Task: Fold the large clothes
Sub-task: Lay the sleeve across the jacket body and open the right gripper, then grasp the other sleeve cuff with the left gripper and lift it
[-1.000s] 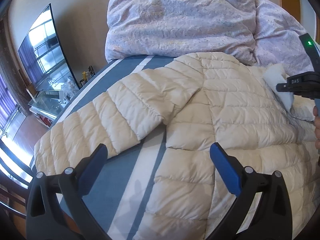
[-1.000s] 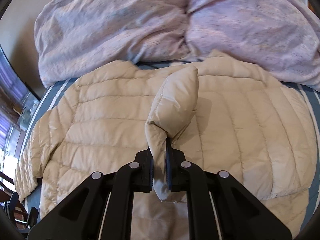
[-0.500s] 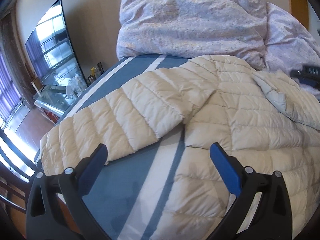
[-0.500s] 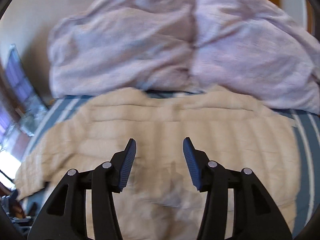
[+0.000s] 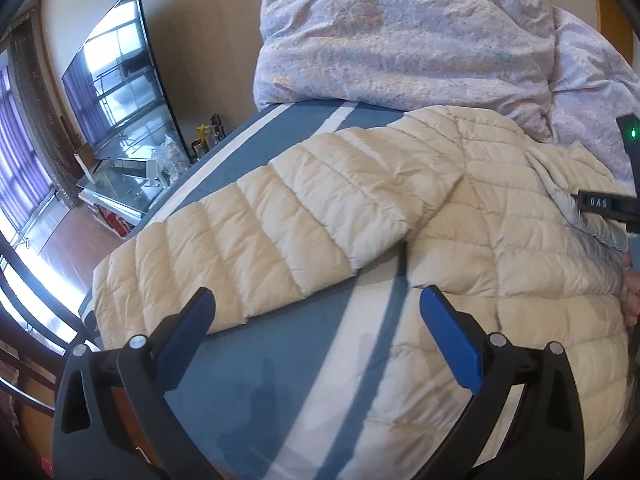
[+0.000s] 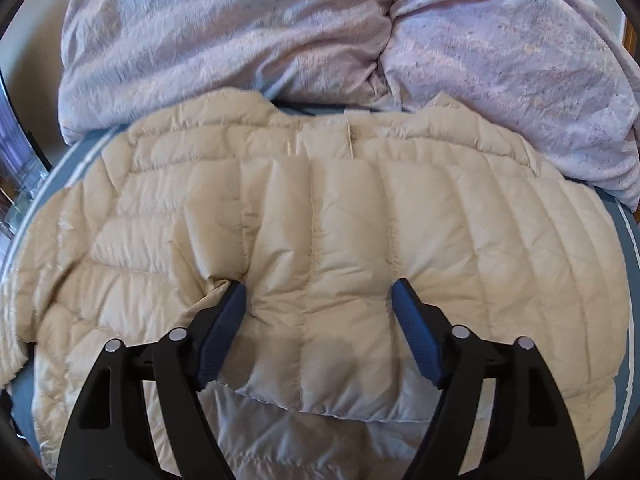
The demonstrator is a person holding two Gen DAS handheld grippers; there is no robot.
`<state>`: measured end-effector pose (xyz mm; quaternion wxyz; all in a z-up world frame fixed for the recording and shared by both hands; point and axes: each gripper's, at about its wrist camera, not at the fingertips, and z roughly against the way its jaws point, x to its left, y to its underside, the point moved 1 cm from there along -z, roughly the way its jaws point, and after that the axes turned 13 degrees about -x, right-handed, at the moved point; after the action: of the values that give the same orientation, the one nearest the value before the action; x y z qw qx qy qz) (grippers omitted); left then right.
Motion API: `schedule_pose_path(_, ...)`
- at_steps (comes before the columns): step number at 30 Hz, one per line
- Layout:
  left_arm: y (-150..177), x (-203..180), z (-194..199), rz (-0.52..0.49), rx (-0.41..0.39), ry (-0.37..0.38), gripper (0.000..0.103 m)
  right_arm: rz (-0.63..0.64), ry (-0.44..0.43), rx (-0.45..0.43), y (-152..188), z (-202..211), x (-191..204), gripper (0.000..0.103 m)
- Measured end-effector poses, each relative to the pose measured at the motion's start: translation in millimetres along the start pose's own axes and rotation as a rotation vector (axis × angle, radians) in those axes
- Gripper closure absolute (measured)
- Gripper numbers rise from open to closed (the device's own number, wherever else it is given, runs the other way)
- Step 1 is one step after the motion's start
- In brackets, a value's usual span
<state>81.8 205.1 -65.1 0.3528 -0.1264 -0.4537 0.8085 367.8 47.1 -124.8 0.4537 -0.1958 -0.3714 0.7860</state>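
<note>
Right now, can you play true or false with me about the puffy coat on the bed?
1. The puffy coat is cream coloured. True.
2. The left tool is squeezing a sleeve. False: it is open, with only the striped bed sheet showing between its fingers.
3. One sleeve lies stretched out on the sheet. True.
4. The duvet at the top is green. False: it is pale lilac.
5. The right tool is shut tight. False: its jaws are opening over the coat.
</note>
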Motion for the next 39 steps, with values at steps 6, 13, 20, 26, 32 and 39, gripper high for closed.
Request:
schedule_pose_path(6, -2.3, 19.7, -9.2, 0.021, 0.021, -0.028, 0.002, 0.032, 0.030, -0.023, 10.6, -8.5, 7.2, 0.016)
schedule_pose_path(13, -3.1, 45.4, -18.4, 0.085, 0.059, -0.043, 0.002, 0.022, 0.023, -0.027, 10.4, -6.9, 5.9, 0.015)
schedule_pose_path(20, 8.6, 103.5, -13.8, 0.193, 0.106, -0.108, 0.002, 0.023, 0.027, -0.031, 11.8, -5.7, 6.0, 0.014)
schedule_pose_path(26, 22.2, 160.7, -12.6, 0.328, 0.137, -0.169, 0.002, 0.018, 0.022, -0.031, 12.7, -5.0, 5.6, 0.013)
schedule_pose_path(32, 33.7, 186.0, -20.2, 0.361, 0.155, -0.178, 0.005, 0.012, 0.017, -0.031, 12.4, -5.6, 4.9, 0.013)
schedule_pose_path(39, 46.5, 197.1, -39.9, 0.443, 0.200, -0.128, 0.023, 0.008, 0.012, -0.031, 12.4, -5.8, 4.8, 0.013)
